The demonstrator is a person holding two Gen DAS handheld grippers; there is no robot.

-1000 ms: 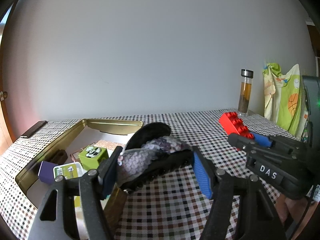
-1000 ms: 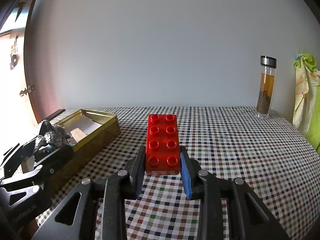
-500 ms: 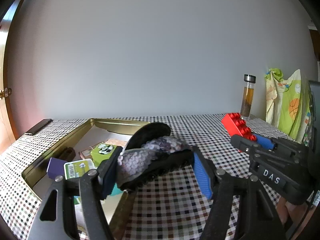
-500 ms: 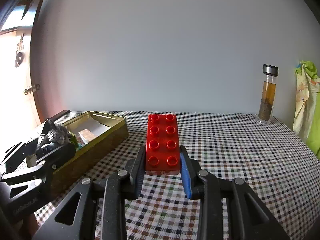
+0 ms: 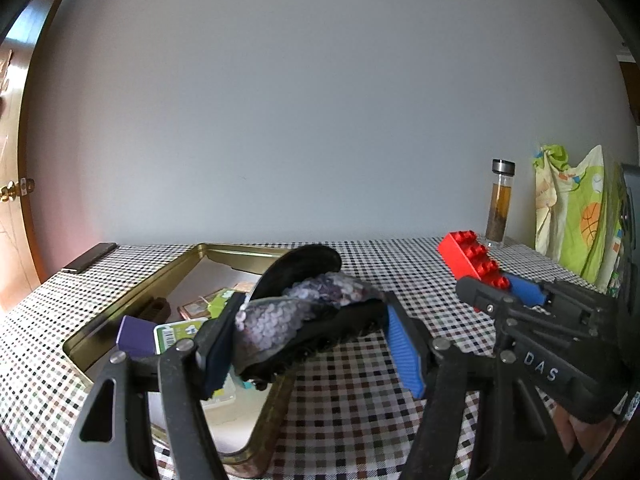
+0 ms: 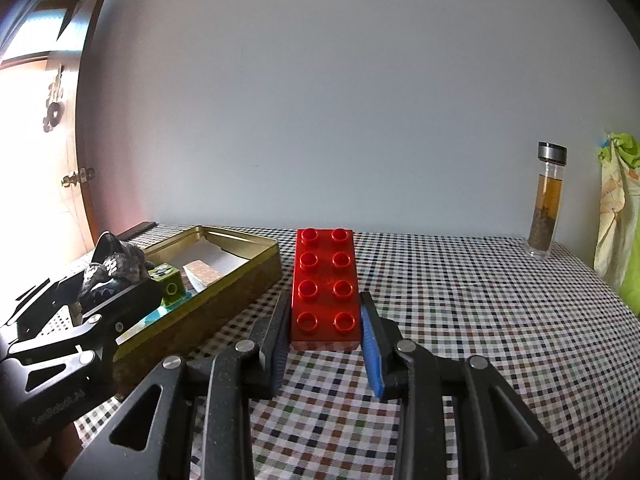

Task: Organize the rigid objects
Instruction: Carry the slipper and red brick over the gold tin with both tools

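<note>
Two objects are held, one in each gripper. A red building brick [image 6: 325, 284] with eight round studs in two rows of four is clamped by its long sides between the pads of the right gripper [image 6: 325, 326], studs up, above the checked tablecloth [image 6: 460, 320] and just to the right of the tin. In the left wrist view the same brick [image 5: 472, 258] is seen tilted, projecting from the right gripper [image 5: 492, 284]. A black slipper [image 5: 308, 320] with a grey-lilac sequinned strap is held across its width by the left gripper [image 5: 310, 340], whose fingers stand fairly wide around it; the slipper's heel end is over the near right corner of the tin and its toe end is raised.

One gold-coloured rectangular tin [image 5: 120, 308] lies open on the left part of the table, its rim edges low and its far half showing bare pale floor. Inside, several small items are gathered toward the near end: one green block [image 6: 172, 284], one purple block [image 5: 136, 336], one green-and-white labelled pack [image 5: 176, 334], one patterned beige card [image 6: 202, 270] and one dark brown piece [image 5: 154, 308]. To the right of the tin, a broad stretch of tablecloth is open up to the far edge. One glass bottle [image 6: 546, 200] with a metal cap stands near the far right edge, and one green printed cloth [image 5: 576, 216] hangs beyond it. One dark flat device [image 5: 90, 258] lies at the far left edge.
</note>
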